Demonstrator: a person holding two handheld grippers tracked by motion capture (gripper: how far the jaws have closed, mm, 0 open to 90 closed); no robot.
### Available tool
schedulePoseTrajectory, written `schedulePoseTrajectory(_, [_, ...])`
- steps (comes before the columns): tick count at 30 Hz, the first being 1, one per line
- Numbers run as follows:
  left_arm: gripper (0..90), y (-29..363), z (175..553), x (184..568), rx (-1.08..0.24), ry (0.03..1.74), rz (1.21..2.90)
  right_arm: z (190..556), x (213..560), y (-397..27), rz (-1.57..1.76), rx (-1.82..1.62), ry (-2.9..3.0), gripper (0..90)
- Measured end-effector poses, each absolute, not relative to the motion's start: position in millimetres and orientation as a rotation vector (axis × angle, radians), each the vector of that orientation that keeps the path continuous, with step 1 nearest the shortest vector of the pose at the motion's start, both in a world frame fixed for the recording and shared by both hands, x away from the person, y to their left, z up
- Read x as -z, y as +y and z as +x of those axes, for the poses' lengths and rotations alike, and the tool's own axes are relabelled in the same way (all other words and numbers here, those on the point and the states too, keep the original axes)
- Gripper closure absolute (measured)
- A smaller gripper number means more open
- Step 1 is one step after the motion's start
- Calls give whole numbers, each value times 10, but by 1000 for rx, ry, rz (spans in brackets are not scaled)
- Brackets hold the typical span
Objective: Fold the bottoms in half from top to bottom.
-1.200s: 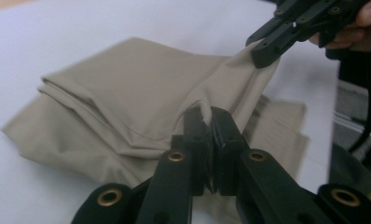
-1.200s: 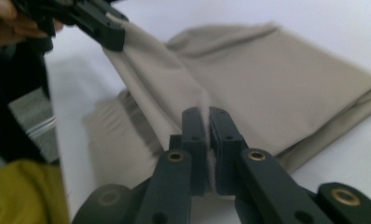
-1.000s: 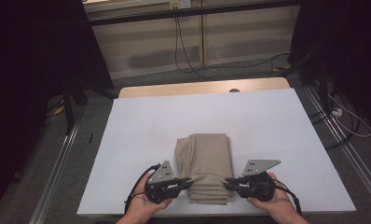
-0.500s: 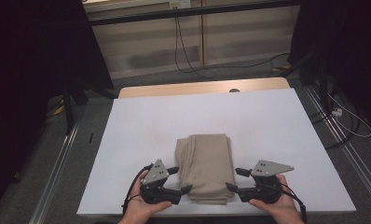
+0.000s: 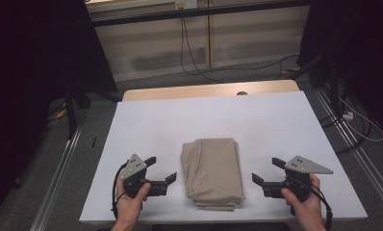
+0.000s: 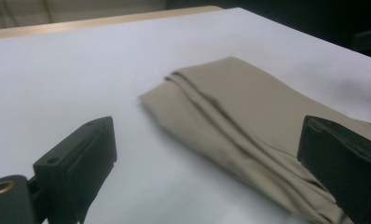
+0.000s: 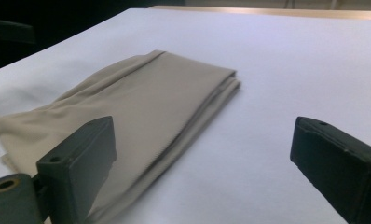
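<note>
Folded tan cloth [image 5: 212, 174] lies on the white table [image 5: 209, 115], at about 6 o'clock of the sheet, near the front edge, long axis 12-to-6. Left gripper [image 5: 161, 169] sits at the cloth's 9 o'clock, right gripper [image 5: 265, 172] at its 3 o'clock; both are apart from the fabric. Jaws of each stand wide, holding nothing.

Risks, as judged:
- Layers at the near end look loosely stacked and uneven. A pinch taken there may catch only the top ply, so the fold opens on lifting.
- Jaws coming in low from the side may push the stack instead of straddling it, bunching or skewing it.
- Uneven closing, one side first, would twist the stack.
- The cloth lies close to the front edge; a drag toward 6 o'clock could pull it off.
</note>
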State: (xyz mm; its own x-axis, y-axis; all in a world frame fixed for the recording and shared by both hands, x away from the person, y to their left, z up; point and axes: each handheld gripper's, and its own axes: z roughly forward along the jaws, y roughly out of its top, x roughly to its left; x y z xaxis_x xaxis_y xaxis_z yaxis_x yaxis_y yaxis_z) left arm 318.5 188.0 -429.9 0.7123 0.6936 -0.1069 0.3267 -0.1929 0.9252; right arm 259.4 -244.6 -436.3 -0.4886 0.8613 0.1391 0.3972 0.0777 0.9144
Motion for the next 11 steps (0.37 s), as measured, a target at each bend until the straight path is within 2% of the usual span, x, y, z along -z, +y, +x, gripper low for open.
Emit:
schedulePoseTrajectory(3, [60,1918,3202,4309,-453,814,1799,2598,4363,-2474,1257,-1368,1886,63])
schedulePoseTrajectory(11, [69,1886,3240,4321,-440,824,1804,2620,4391,-2428,1274,-1326,1868,73])
